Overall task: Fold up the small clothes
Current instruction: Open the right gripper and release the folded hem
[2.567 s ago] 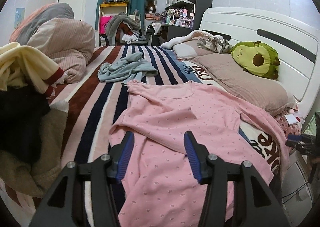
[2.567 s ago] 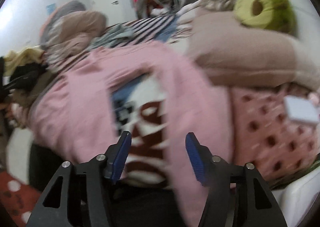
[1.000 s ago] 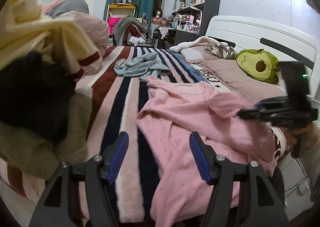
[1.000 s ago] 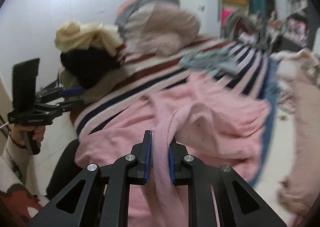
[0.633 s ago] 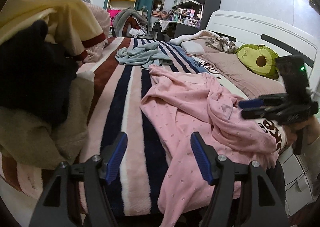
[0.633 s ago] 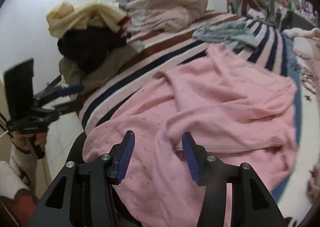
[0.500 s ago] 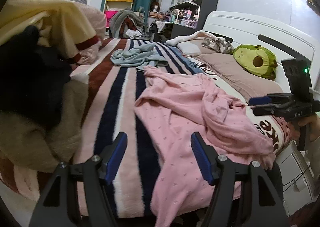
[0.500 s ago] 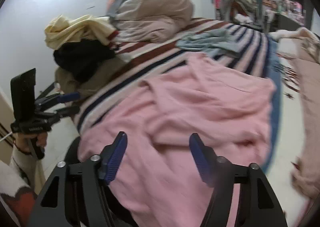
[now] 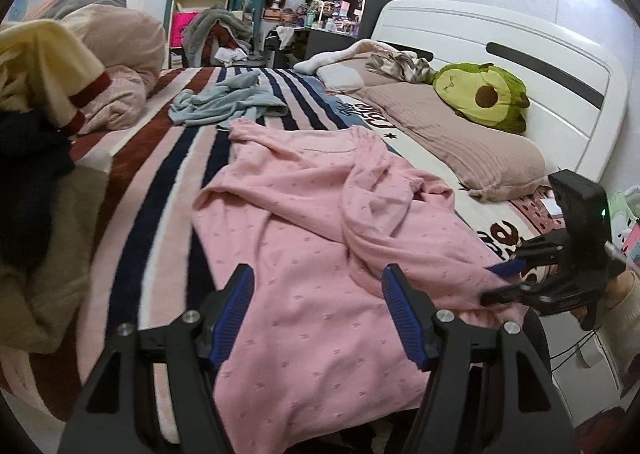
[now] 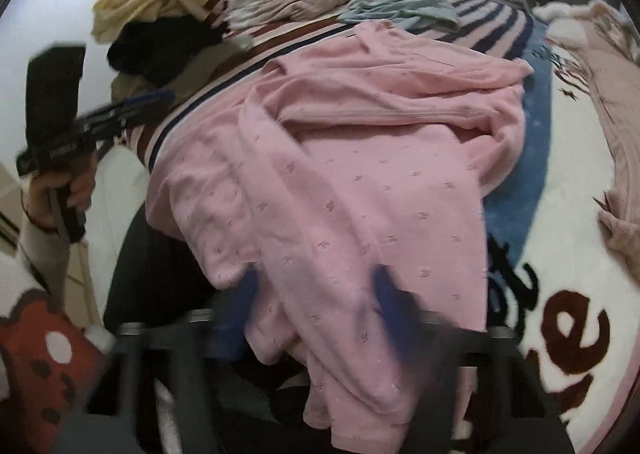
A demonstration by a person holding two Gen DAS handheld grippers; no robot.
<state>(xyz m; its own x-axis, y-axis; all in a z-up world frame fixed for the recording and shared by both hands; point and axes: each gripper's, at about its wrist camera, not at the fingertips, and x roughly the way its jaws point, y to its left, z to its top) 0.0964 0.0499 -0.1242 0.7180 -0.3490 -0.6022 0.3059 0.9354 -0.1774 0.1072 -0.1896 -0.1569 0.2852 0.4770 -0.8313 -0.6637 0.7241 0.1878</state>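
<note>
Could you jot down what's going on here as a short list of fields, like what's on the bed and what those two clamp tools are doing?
Place: bed with a striped blanket
Garment being folded: pink top, rumpled, hem hanging over the bed edge
Other clothes: light blue garment farther back; mixed pile at left
Left hand-held gripper: open above the pink top, holding nothing
Right hand-held gripper: blurred, jaws closing around the top's hanging edge
Also there: avocado plush on the pillow

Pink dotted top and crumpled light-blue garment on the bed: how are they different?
The pink dotted top is bigger, spread out with its hem hanging over the bed's near edge. The crumpled light-blue garment is smaller, bunched up farther back. Both lie unfolded on the striped blanket.
</note>
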